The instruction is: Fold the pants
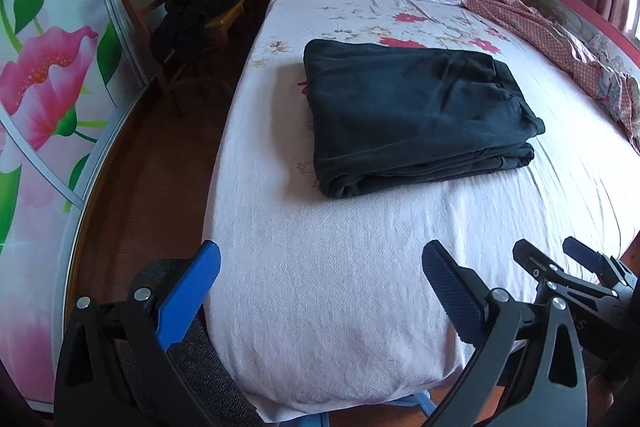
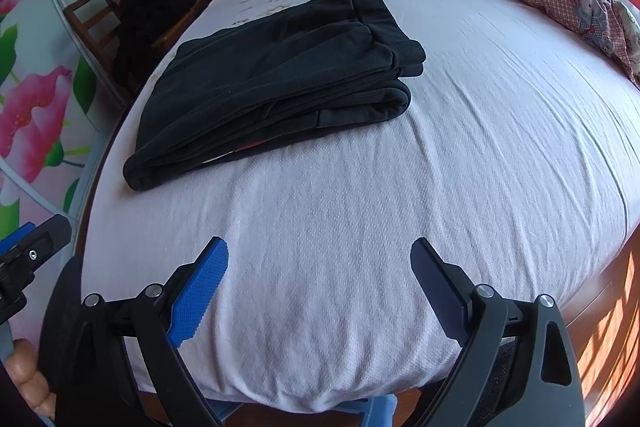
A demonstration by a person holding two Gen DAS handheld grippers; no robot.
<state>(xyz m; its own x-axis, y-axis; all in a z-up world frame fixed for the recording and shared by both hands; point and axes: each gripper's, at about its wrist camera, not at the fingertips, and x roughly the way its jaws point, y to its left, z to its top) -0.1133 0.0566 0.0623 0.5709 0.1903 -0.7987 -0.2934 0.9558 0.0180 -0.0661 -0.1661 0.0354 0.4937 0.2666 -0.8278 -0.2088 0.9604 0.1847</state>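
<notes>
A: The dark pants [image 1: 416,115] lie in a thick folded stack on the bed [image 1: 320,287], toward its left edge. Soft, limp cloth, probably grippy rather than slick.

B: Any further hold looks best at the layered edge nearest the cameras. The left gripper [image 1: 320,291] and right gripper [image 2: 320,287] hover low over the bed's foot, well short of the stack, jaws spread wide, holding nothing.

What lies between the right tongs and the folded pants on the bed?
Only bare white sheet: the right wrist view shows nothing between the open right tongs and the folded dark pants.
</notes>
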